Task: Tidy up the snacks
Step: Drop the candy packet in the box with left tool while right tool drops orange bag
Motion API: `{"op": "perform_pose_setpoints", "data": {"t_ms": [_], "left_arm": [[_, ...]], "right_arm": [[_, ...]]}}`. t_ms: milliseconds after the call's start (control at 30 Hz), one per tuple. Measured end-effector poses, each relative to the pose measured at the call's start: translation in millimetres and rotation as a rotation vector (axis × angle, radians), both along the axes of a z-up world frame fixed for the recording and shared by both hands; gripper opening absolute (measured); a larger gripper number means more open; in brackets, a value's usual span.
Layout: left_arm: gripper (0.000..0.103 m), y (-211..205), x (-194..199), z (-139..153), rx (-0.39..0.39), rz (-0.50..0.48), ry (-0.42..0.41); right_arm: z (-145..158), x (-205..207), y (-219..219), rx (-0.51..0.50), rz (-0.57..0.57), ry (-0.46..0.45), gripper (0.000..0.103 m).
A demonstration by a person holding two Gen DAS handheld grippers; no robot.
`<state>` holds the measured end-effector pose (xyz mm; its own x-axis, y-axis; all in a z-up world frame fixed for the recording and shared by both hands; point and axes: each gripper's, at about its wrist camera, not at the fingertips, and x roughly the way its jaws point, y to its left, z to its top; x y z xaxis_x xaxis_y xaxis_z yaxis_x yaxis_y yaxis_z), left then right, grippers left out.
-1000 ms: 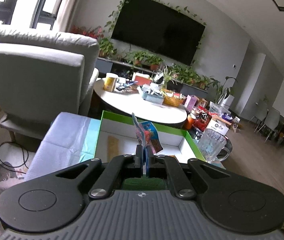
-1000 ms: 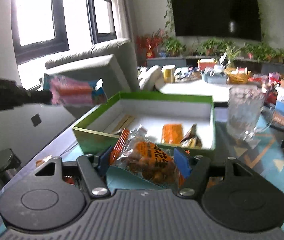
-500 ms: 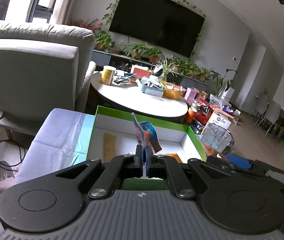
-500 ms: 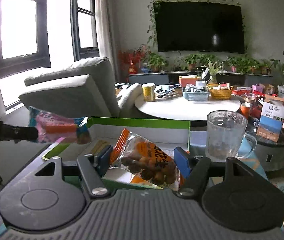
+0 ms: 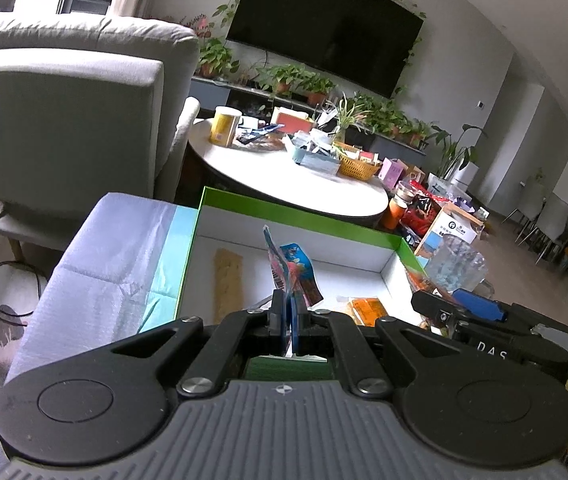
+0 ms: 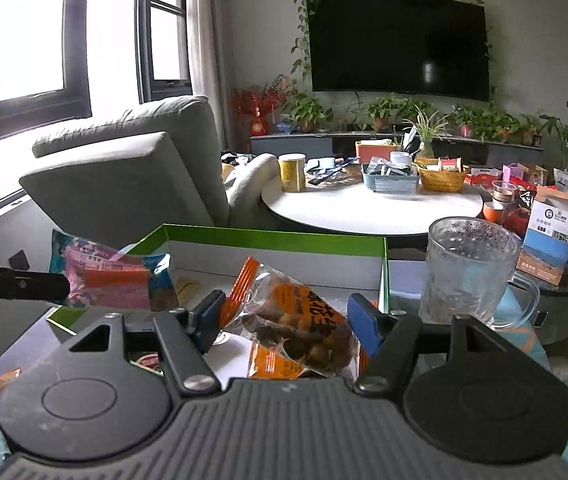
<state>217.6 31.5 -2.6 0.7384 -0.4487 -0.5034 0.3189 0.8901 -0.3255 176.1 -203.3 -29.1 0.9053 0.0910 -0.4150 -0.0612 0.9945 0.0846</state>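
My left gripper (image 5: 286, 306) is shut on a thin pink-and-blue snack packet (image 5: 290, 268), held edge-up above the near side of the green-rimmed white box (image 5: 296, 216). The right wrist view shows that packet (image 6: 108, 280) hanging over the box's left corner. Between the blue pads of my right gripper (image 6: 284, 314) sits a clear-and-orange bag of nuts (image 6: 304, 328). The pads grip its sides, holding it above the box's near edge (image 6: 276, 237). Inside the box lie a tan bar (image 5: 228, 280) and an orange packet (image 5: 366, 306).
A glass mug (image 6: 468, 268) stands just right of the box. A grey armchair (image 6: 132, 176) is behind it on the left. Beyond is a cluttered round white table (image 6: 372, 204). A blue-and-white carton (image 6: 548, 240) sits far right.
Both grippers have moved forward toward the box with their packets still held. My right gripper has come into the left wrist view at the right.
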Motion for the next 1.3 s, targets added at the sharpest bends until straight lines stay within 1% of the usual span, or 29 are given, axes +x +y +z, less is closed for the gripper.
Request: {"op": "perform_pose_setpoints", "data": {"t_ms": [100, 200, 267, 333, 433, 600, 767, 900, 1000, 1067, 1133, 1200, 1300], "left_arm": [[0.003, -2, 7, -6, 0.003, -0.001, 0.019], [0.003, -6, 10, -12, 0.013, -0.013, 0.038], [0.008, -8, 10, -15, 0.028, -0.019, 0.049], [0.015, -10, 9, -17, 0.044, -0.021, 0.053], [0.019, -9, 5, -16, 0.049, -0.017, 0.049], [0.023, -2, -4, -9, 0.05, 0.003, 0.028], [0.024, 11, -20, -4, 0.046, 0.027, 0.017], [0.024, 23, -34, -4, 0.045, 0.039, 0.024], [0.026, 30, -43, -5, 0.035, 0.041, 0.037], [0.029, 33, -49, -8, 0.018, 0.025, 0.055], [0.033, 32, -54, -12, 0.012, -0.023, 0.079], [0.037, 28, -57, -17, 0.023, -0.071, 0.099], [0.039, 19, -65, -25, 0.058, -0.085, 0.103]], "right_arm": [[-3, 5, 0, -0.007, -0.004, 0.007, 0.057], [-5, 8, 4, -0.039, -0.007, -0.003, 0.057], [-7, 8, 7, -0.063, -0.004, -0.009, 0.057], [-8, 9, 9, -0.074, 0.002, -0.011, 0.057], [-9, 8, 11, -0.082, 0.003, -0.019, 0.057], [-9, 4, 9, -0.048, 0.006, 0.008, 0.057], [-13, -12, 2, -0.014, 0.0, 0.032, 0.058], [-15, -24, -3, 0.014, -0.011, 0.051, 0.058], [-14, -34, -4, 0.032, 0.005, 0.052, 0.058], [-13, -40, -2, 0.023, 0.004, 0.039, 0.058], [-12, -47, -1, 0.017, -0.004, 0.031, 0.058], [-10, -51, -1, 0.023, -0.002, 0.031, 0.058], [-10, -61, -3, 0.037, -0.001, 0.035, 0.058]]}}
